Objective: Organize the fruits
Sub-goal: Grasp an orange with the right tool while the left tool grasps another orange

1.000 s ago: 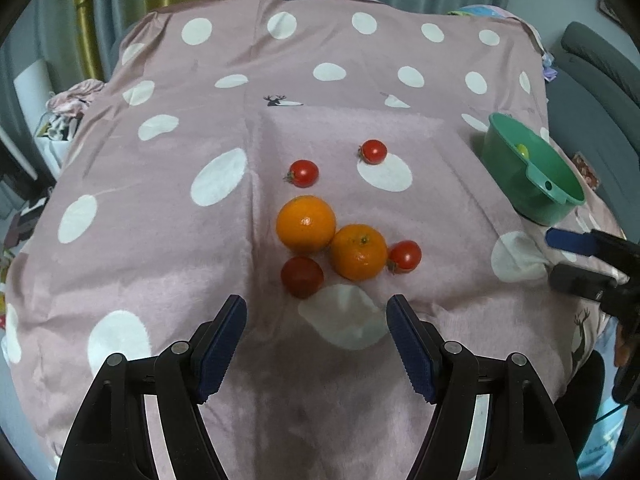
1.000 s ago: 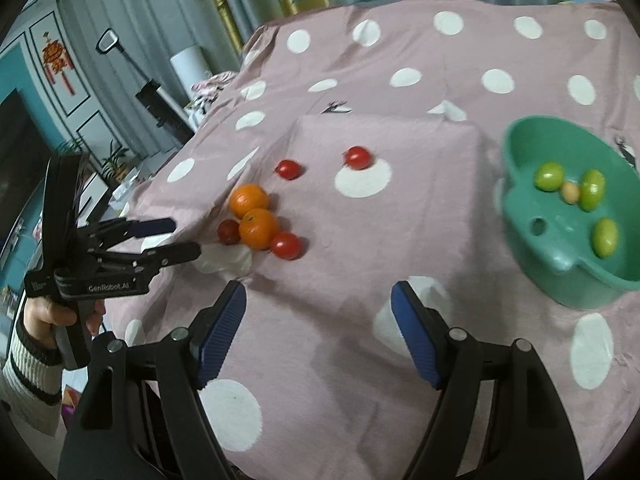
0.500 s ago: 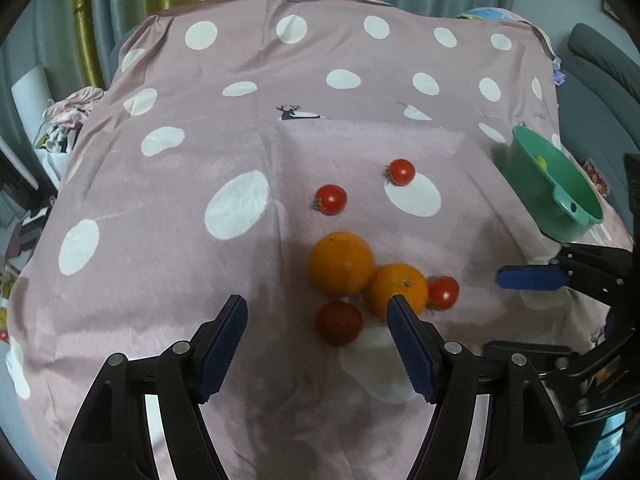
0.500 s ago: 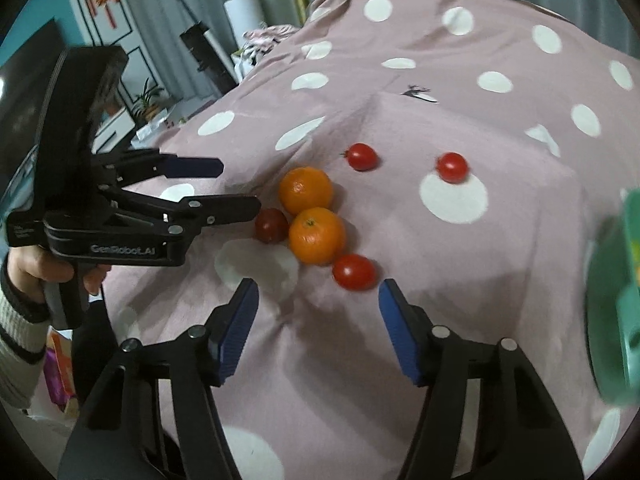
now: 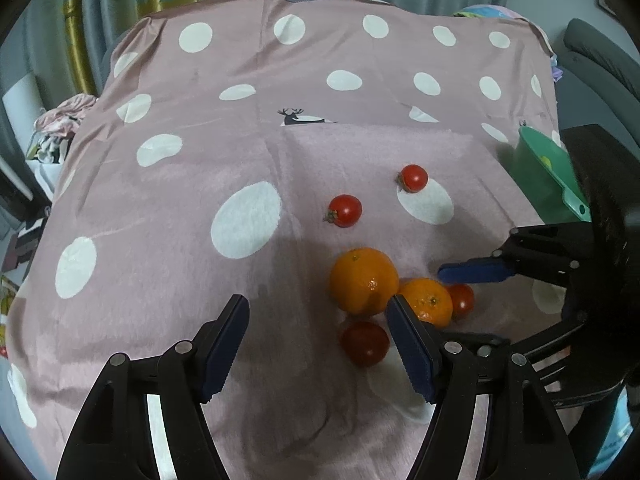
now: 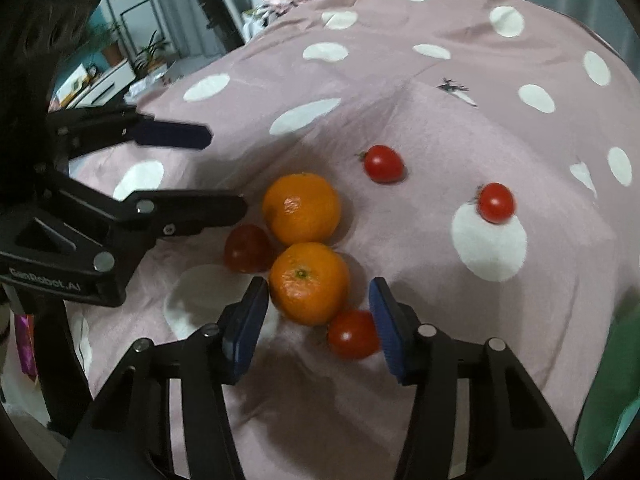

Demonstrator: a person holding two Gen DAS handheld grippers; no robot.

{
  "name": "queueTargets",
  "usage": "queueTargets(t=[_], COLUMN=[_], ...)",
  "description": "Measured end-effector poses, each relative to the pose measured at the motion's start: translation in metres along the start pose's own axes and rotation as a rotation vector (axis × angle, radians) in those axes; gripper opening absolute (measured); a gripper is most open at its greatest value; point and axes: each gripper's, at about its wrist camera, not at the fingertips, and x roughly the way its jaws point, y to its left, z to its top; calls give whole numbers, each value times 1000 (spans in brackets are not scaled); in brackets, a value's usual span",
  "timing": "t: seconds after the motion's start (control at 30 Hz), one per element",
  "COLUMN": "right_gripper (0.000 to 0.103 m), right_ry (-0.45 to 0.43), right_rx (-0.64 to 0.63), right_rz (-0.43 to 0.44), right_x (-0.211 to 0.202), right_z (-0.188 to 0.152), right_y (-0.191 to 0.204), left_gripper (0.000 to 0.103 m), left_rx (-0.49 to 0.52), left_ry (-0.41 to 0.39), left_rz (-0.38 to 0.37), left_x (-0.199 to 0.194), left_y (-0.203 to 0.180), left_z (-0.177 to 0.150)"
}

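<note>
Two oranges lie together on the pink dotted cloth: a far one (image 6: 302, 208) and a near one (image 6: 309, 283). Small red tomatoes lie around them: one (image 6: 353, 334) beside the near orange, a darker one (image 6: 248, 248) to its left, two more (image 6: 383, 163) (image 6: 496, 202) farther off. My right gripper (image 6: 318, 322) is open, its pads either side of the near orange and the tomato beside it. My left gripper (image 5: 318, 346) is open, just left of the fruit cluster; the dark tomato (image 5: 365, 342) lies between its pads. The green bowl (image 5: 548, 176) stands at the right.
The cloth (image 5: 248, 152) covers a raised table that drops off at its edges. A grey chair (image 5: 600, 68) stands behind the bowl. Clutter and a potted plant (image 6: 152, 52) are beyond the table's left side.
Both grippers have moved in toward the fruit cluster. The right gripper has dropped close around the near orange and tomato. The fruit has not moved.
</note>
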Motion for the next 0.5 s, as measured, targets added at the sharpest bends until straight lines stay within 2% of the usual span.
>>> queueTargets(t=[0.07,0.17,0.3,0.5], right_gripper=[44,44,43,43], right_ry=[17,11,-25,-108], right_rx=[-26,-24,60,190], right_rz=[2,17,30,20], right_x=[6,8,1,-33], right_z=[2,3,-4,-23], right_y=[3,1,-13,-37], left_gripper=[73,73,73,73], left_rx=[8,11,26,62], left_ry=[1,6,10,15], left_rz=[-7,-14,-34,-71], left_x=[2,5,8,17], left_y=[0,-1,-6,-21], left_z=[1,4,7,14])
